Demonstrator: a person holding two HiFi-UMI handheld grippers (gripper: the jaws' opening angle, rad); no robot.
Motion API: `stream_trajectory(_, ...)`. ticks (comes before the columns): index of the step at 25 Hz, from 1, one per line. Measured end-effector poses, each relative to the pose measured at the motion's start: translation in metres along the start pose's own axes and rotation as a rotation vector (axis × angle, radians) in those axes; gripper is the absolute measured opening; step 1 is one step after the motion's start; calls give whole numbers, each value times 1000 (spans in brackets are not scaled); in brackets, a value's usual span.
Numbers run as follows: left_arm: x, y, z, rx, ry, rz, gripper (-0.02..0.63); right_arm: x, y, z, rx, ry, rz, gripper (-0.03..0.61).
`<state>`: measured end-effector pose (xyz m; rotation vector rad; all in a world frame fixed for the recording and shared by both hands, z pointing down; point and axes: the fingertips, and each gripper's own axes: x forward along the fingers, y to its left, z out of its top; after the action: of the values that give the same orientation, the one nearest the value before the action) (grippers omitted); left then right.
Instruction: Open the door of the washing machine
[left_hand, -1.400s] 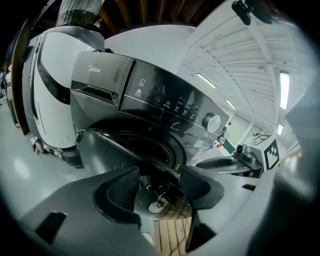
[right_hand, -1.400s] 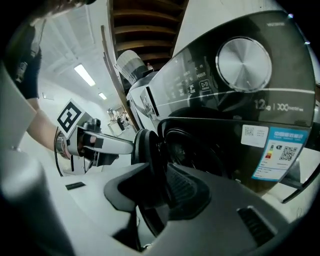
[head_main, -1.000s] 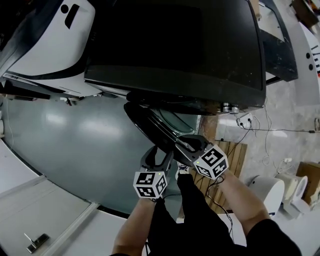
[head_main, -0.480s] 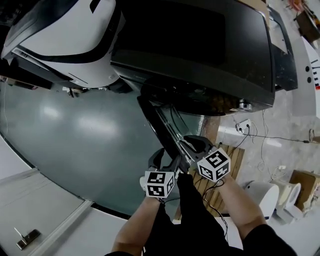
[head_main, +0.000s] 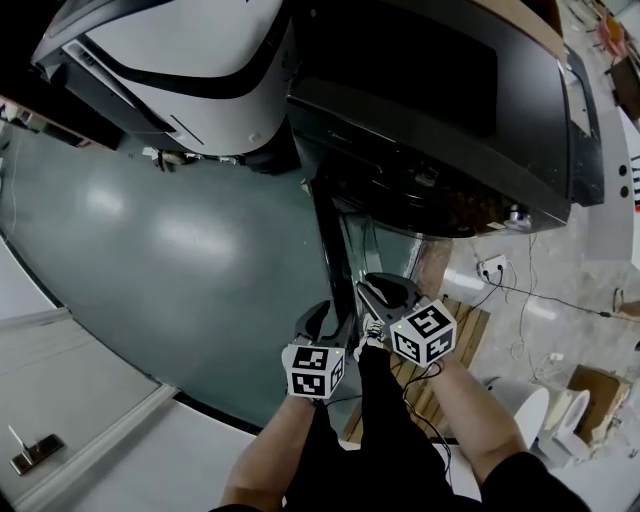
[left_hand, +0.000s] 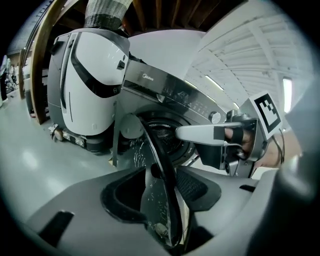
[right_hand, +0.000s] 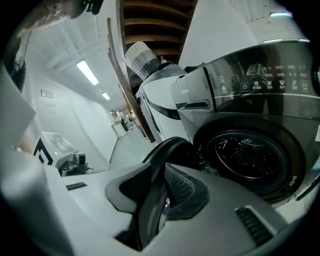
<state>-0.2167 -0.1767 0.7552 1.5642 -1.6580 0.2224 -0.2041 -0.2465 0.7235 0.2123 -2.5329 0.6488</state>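
Door (head_main: 338, 245) is swung out from the washer (head_main: 430, 110), edge-on toward you, with the drum (right_hand: 250, 155) exposed. Your right gripper (head_main: 382, 295) is clamped on the door's near rim. Your left gripper (head_main: 328, 325) straddles the same rim, jaws closing, pads not yet pressing. A white machine (head_main: 170, 60) stands left of the washer.

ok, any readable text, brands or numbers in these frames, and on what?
"Midea": small brand print on the front panel of the washing machine, above its open door.
Control panel labels and icons, right gripper view: too blurred to read.
Marker cubes: square code patterns only, no words.
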Motion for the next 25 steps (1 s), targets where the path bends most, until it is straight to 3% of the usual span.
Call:
stream_trajectory(10, -52, 75, -5, -56, -45, 106, 175, 47, 65, 12, -42, -3, 50, 100)
stream_trajectory(25, -94, 170, 11, -21, -74, 178, 175, 110, 121, 20, -64, 8, 67, 100)
